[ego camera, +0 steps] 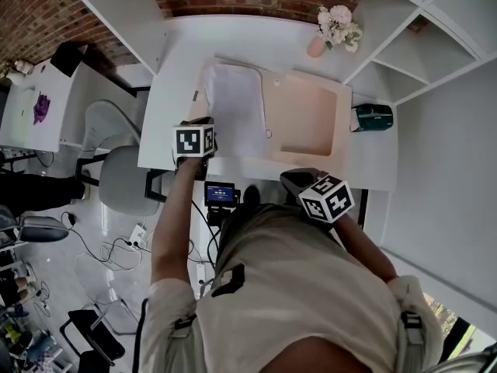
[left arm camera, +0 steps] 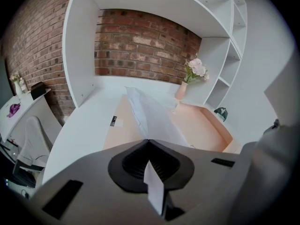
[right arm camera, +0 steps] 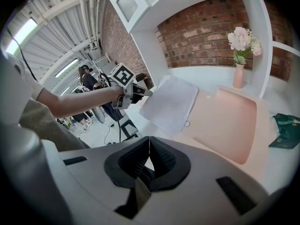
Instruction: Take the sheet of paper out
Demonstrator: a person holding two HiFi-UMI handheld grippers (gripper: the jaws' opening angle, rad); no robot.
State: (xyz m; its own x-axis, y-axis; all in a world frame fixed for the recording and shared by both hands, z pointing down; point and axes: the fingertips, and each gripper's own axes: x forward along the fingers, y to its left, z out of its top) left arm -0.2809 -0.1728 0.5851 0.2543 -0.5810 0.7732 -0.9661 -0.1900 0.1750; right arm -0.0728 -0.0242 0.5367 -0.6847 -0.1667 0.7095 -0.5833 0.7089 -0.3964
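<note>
Left gripper point(left arm camera: 149, 140) is shut tight on the sheet of paper point(ego camera: 237, 119), with a white strip of it poking back through the pads. The rest of the sheet runs away ahead of the jaws, bowed up along its middle. It lies over the half of the peach folder point(ego camera: 307, 119) nearest this gripper. The right gripper point(right arm camera: 149, 138) has its jaws together too, pinched on the folder's near edge, and a thin shadowed strip shows behind the tips. From there the open folder spreads out ahead on the white desk point(ego camera: 178, 76). The sheet sits ahead and to the left of those jaws, between the two grippers. A vase of flowers point(ego camera: 334, 26) stands well beyond both.
</note>
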